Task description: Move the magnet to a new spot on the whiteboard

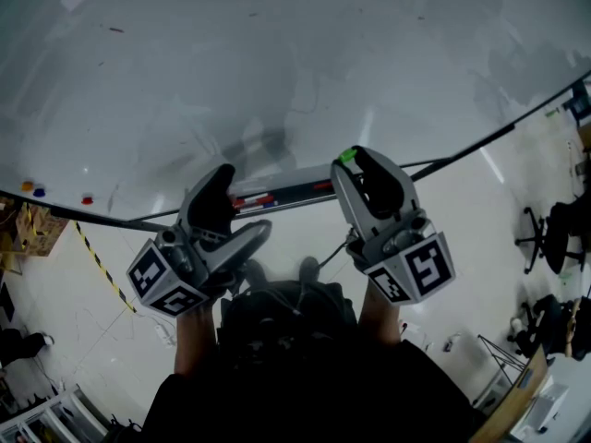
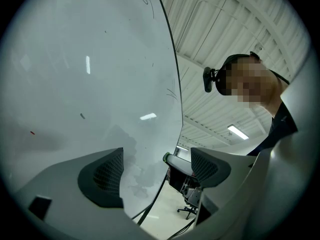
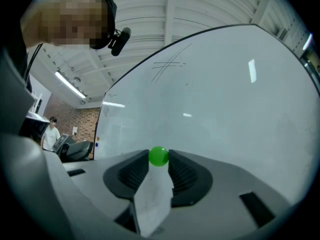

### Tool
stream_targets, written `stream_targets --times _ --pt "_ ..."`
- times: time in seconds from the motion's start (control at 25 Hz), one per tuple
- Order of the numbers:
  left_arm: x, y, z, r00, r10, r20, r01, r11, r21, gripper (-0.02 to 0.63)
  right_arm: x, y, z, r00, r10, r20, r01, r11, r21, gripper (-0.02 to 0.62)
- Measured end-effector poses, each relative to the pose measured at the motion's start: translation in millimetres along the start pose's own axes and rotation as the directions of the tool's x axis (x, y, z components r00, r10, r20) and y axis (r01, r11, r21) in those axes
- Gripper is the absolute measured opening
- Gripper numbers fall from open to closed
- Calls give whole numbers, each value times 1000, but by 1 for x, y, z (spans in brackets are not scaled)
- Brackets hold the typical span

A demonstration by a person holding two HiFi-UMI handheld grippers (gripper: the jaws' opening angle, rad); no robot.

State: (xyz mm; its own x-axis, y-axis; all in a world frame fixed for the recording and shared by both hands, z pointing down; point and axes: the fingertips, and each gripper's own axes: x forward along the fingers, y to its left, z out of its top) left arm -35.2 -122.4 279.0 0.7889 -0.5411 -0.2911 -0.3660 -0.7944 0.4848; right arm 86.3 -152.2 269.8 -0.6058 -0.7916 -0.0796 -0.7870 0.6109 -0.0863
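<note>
A small round green magnet (image 3: 159, 156) sits between the two dark pads of my right gripper (image 3: 159, 160), which is shut on it. A white slip like paper (image 3: 152, 199) lies between the jaws behind the magnet. In the head view the green magnet (image 1: 348, 155) shows at the tip of the right gripper (image 1: 355, 161), close to the whiteboard (image 1: 277, 53) near its lower edge. My left gripper (image 1: 242, 201) is beside it on the left, open and holding nothing. In its own view the left gripper (image 2: 156, 166) has jaws wide apart, with the whiteboard (image 2: 75, 74) beyond.
A marker tray (image 1: 277, 197) with red and dark pens runs along the board's lower edge. Small coloured magnets (image 1: 32, 189) and a red one (image 1: 88, 199) cling at the board's far left. Office chairs (image 1: 554, 233) stand at the right. A person (image 3: 50, 134) is in the background.
</note>
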Motion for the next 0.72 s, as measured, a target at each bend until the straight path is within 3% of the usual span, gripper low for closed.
stream_targets --times 0.24,0.72 --pt "0 2 -1 1000 25 -9 -24 999 32 414 0 2 0 1000 13 -3 -13 1000 -2 150" --pt "-5 5 -2 1000 26 -9 -25 999 23 414 5 6 -3 1000 19 -8 -19 1000 -4 150"
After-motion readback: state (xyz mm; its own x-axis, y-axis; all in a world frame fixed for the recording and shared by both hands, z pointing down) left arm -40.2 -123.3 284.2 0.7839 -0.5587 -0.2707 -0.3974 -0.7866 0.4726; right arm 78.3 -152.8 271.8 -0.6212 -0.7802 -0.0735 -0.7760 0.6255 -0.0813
